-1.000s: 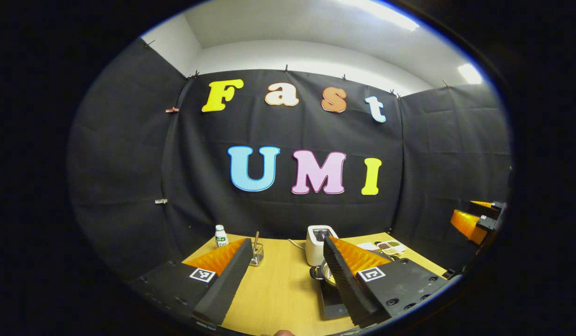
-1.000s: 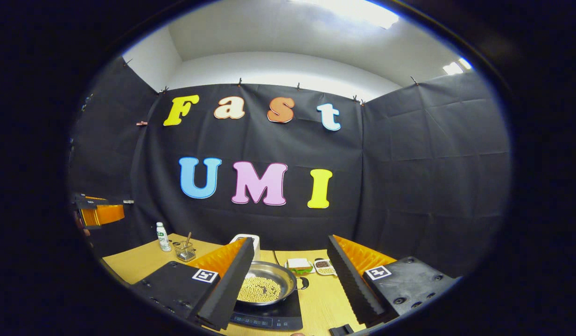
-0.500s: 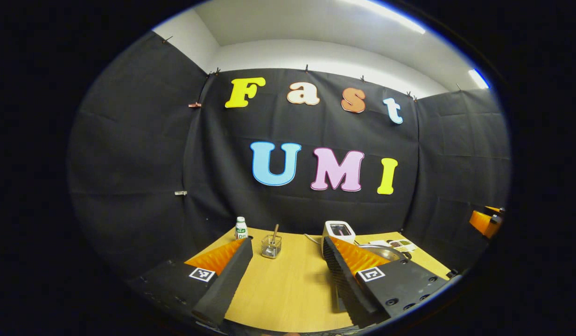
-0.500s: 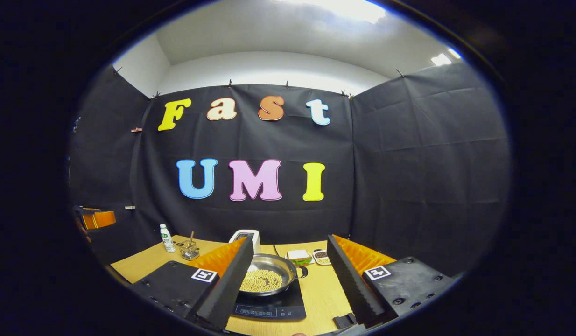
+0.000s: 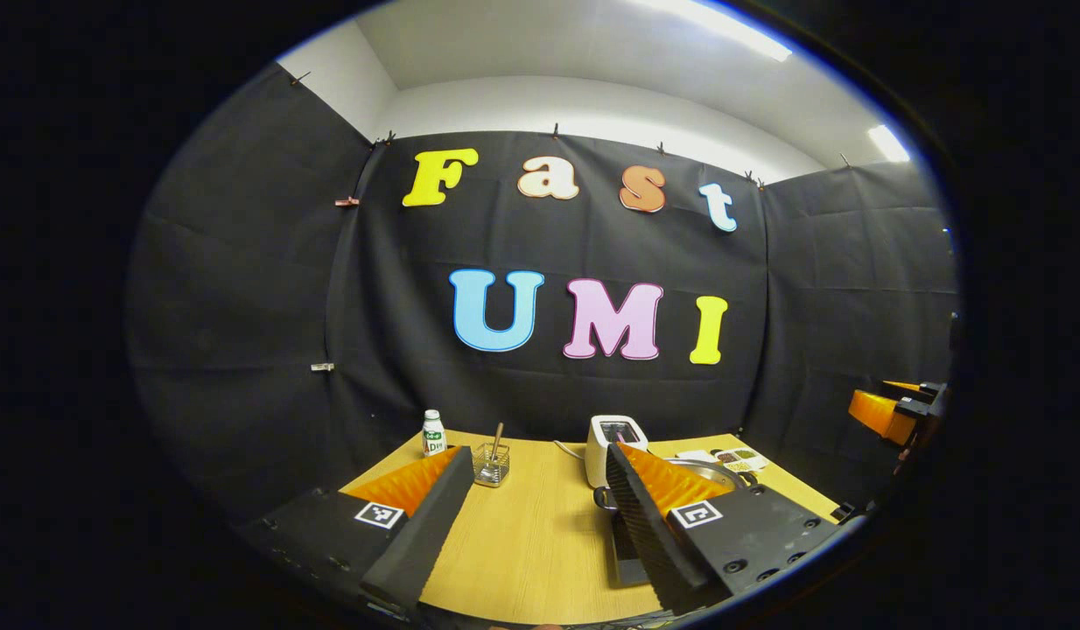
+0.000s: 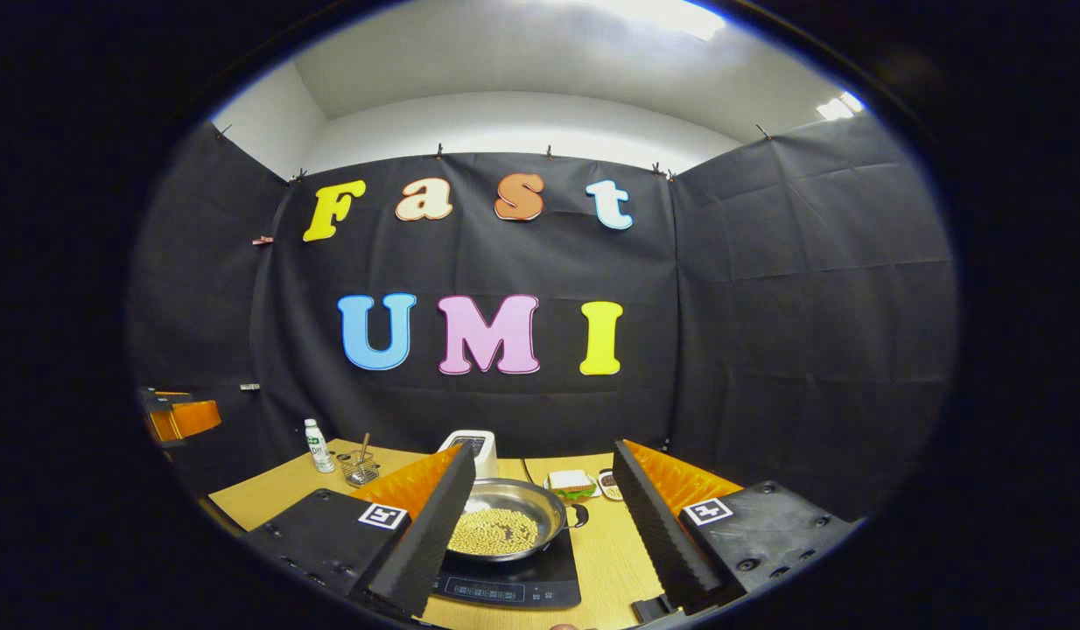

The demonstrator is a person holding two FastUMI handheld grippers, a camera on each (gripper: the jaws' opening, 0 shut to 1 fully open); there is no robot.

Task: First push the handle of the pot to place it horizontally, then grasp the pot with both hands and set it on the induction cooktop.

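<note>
- Left gripper [image 5: 531, 512]: fingers spread wide, nothing between them; pulled back over bare table [image 5: 522, 560]. Its view has swung a little since half a second ago.
- Pot [image 6: 505, 523]: sits on induction cooktop [image 6: 514, 584], unchanged over the last second. Judgement: placement looks done, both grippers retreating.
- Pot holds pale round beans [image 6: 492, 532]; small loop handle at its right rim.
- Glass holder [image 6: 358, 468], far left, holds a stick.
- Right gripper [image 6: 544, 525]: wide open, empty, hanging short of the pot.

The pot [image 5: 711, 472] is mostly hidden behind a finger; the bottle [image 6: 314, 444] label is too small to read.
</note>
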